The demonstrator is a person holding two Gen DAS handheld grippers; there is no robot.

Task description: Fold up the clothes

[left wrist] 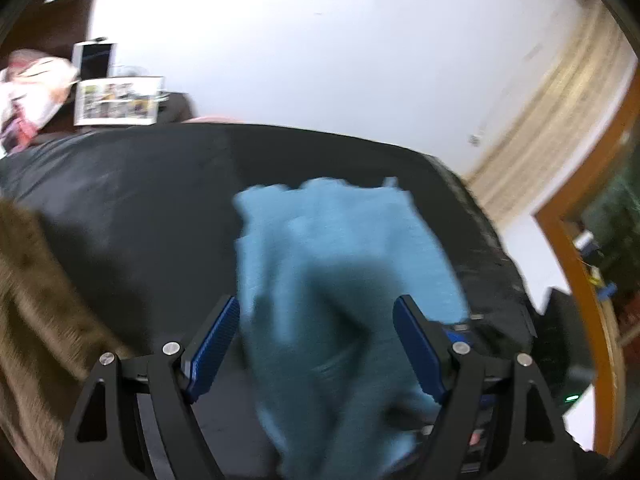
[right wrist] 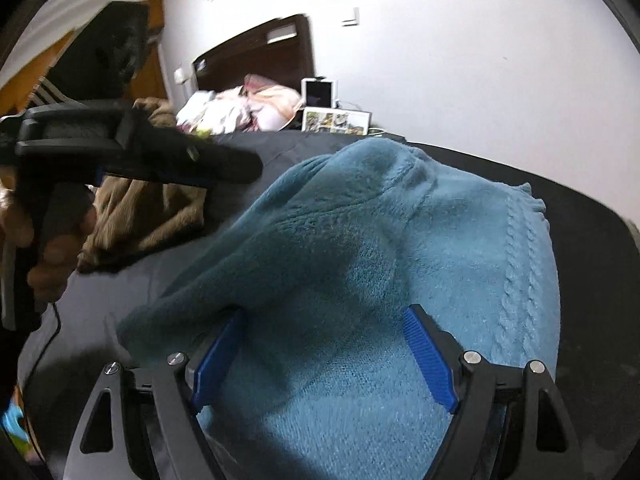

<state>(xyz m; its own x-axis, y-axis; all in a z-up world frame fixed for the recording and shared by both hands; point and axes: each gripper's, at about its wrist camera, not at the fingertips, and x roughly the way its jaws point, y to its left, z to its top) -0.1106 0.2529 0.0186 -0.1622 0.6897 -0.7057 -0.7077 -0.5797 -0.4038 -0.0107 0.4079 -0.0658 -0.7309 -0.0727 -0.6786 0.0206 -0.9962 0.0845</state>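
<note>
Folding is under way on a fuzzy teal-blue knitted sweater [right wrist: 360,280] that lies heaped on a black quilted sheet [right wrist: 580,216], filling the centre and lower right of the right wrist view. The right gripper [right wrist: 324,356] stands with its blue-padded jaws spread wide, the fleece bulging between them but not pinched, so it grips nothing. In the left wrist view, blurred by motion, the left gripper [left wrist: 316,348] is likewise unclenched, the sweater [left wrist: 344,248] lying beyond and between its spread jaws. A person's hand [right wrist: 48,248] holds that tool at the left edge of the right view. A brown furry garment [right wrist: 140,216] lies beside the sweater at left. To do the step well, each gripper should probably take one hem corner, pinching a single layer, and draw both over evenly.
</note>
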